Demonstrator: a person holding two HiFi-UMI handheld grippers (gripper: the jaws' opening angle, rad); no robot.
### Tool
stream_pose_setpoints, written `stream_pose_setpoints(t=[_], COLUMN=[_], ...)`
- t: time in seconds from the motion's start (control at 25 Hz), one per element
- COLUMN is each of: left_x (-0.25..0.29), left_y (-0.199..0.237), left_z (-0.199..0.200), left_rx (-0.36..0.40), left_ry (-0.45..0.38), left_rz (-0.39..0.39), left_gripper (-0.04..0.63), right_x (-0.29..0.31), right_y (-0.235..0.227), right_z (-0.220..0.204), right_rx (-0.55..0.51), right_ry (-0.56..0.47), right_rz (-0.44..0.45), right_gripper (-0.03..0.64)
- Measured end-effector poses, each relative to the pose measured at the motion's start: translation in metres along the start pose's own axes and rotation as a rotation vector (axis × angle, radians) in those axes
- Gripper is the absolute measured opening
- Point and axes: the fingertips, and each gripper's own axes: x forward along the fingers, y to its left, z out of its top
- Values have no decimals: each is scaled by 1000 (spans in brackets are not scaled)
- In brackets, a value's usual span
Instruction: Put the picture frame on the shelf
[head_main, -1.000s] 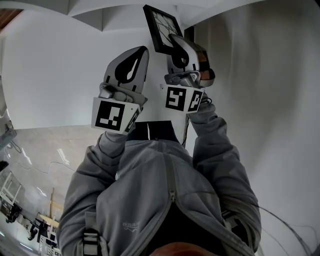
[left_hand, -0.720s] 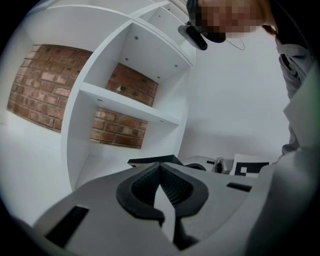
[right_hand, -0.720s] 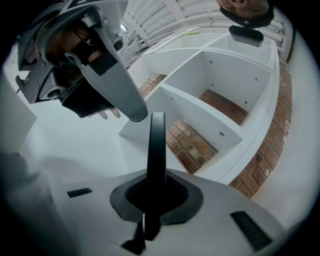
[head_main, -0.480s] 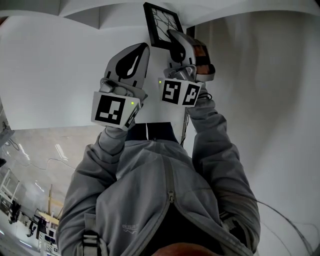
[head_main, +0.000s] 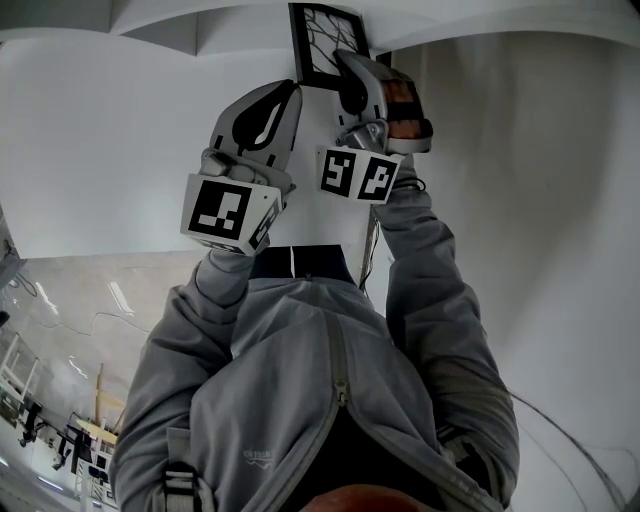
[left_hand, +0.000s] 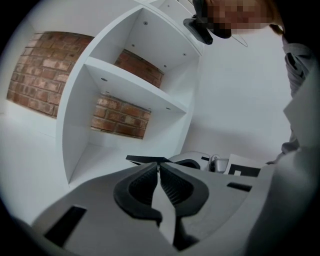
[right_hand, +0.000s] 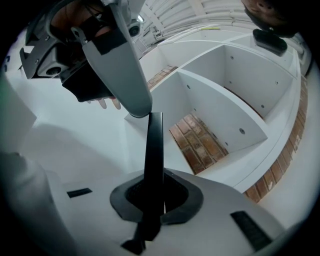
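The picture frame (head_main: 325, 40), black-edged with a white branching pattern, is held up high by my right gripper (head_main: 350, 85), which is shut on its lower edge. In the right gripper view the frame (right_hand: 153, 150) shows edge-on as a thin black bar rising from between the pads. My left gripper (head_main: 285, 100) hangs just left of the frame with its jaws shut and nothing between them. From the left gripper view the frame's black edge (left_hand: 147, 159) sits just past the fingertips. The white shelf (left_hand: 132, 85) with open compartments lies ahead, and its compartments (right_hand: 220, 100) also show in the right gripper view.
A red brick wall (left_hand: 40, 70) shows behind and through the white shelf unit. A plain white wall (head_main: 520, 180) stands to the right. The person's grey hooded jacket (head_main: 320, 390) fills the lower head view.
Both grippers have risen a little toward the top of the view. The frame has gone up with the right gripper and now stands more upright.
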Motion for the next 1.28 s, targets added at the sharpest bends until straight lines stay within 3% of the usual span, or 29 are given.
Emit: stream_pose_setpoints(t=[0.12,0.2,0.24,0.68,1.04,1.16,1.28], left_x=[2,6,8,19,23,28,32], left_y=[3,0,-3,4,12,14,18], left_z=[-1,-2,-2,-18,-26,-30,-34], left_rx=[-12,-23,-19,5,-6,17,26], left_ry=[5,21,32,108,125,137,147], left_rz=[-6,-38,-53,-32,-15,-19,-27], left_gripper=[19,118,137,151,137,133,132], right_x=[6,9,10,11,12,6,1], right_y=[0,-1,-2,6,14,19,23], right_z=[0,-1,-1,-3,-5,-6,-8], right_rx=[-26,-42,-48,-113,-150,-120,-99], right_ry=[6,11,14,12,71,74,79], right_rz=[-1,0,0,-8,28,25,21], right_gripper=[34,34,34,34,37,97,104])
